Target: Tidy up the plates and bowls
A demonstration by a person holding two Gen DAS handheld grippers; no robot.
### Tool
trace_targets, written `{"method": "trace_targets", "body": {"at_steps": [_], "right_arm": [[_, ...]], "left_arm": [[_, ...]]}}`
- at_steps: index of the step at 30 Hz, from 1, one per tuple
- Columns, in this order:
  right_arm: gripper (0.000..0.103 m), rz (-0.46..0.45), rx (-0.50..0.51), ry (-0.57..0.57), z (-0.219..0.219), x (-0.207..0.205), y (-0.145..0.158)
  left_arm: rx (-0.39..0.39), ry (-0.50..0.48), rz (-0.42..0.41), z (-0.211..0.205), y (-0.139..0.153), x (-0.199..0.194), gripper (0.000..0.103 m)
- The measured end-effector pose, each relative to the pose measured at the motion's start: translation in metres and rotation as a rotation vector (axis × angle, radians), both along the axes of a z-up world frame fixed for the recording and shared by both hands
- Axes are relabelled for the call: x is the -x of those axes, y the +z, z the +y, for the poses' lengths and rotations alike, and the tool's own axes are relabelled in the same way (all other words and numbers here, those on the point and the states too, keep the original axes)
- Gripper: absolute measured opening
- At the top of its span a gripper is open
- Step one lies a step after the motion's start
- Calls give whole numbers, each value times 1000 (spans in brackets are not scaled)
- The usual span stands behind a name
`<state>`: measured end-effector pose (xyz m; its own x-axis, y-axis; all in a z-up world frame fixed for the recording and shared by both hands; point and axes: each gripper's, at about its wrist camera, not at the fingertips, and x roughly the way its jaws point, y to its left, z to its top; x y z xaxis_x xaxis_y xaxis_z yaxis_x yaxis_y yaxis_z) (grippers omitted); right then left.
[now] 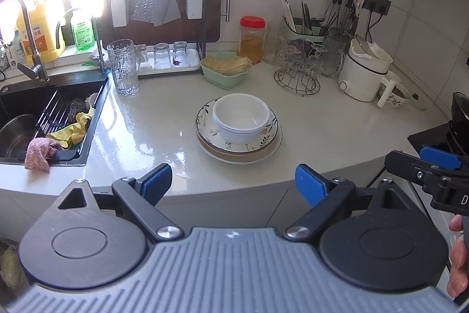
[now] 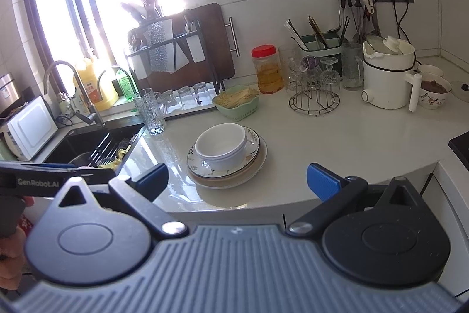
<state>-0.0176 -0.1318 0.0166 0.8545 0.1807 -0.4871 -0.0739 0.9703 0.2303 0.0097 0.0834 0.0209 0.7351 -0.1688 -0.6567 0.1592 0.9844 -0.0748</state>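
White bowls [image 1: 241, 117] sit nested on a floral plate [image 1: 271, 131], which rests on larger plain plates [image 1: 249, 156], all in one stack in the middle of the white counter. The stack also shows in the right wrist view, bowls [image 2: 220, 146] on plates [image 2: 234, 176]. My left gripper [image 1: 233, 184] is open and empty, held short of the counter's front edge, in front of the stack. My right gripper [image 2: 239, 181] is open and empty, also short of the edge, with the stack just left of its centre line.
A black sink [image 1: 35, 125] with cloths lies at left, a tall glass mug [image 1: 123, 67] beside it. A green basket [image 1: 224, 69], a red-lidded jar [image 1: 252, 38], a wire glass rack [image 1: 299, 69] and a white kettle [image 1: 363, 75] line the back. A black hob [image 1: 439, 137] is at right.
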Motion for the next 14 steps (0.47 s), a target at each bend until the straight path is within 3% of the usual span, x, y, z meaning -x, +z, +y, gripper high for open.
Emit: {"method": "trace_targets", "body": {"at_steps": [14], "right_arm": [[102, -5, 8, 12, -1, -1, 4]], "left_arm": [[16, 8, -11, 0, 0, 2, 93]]}}
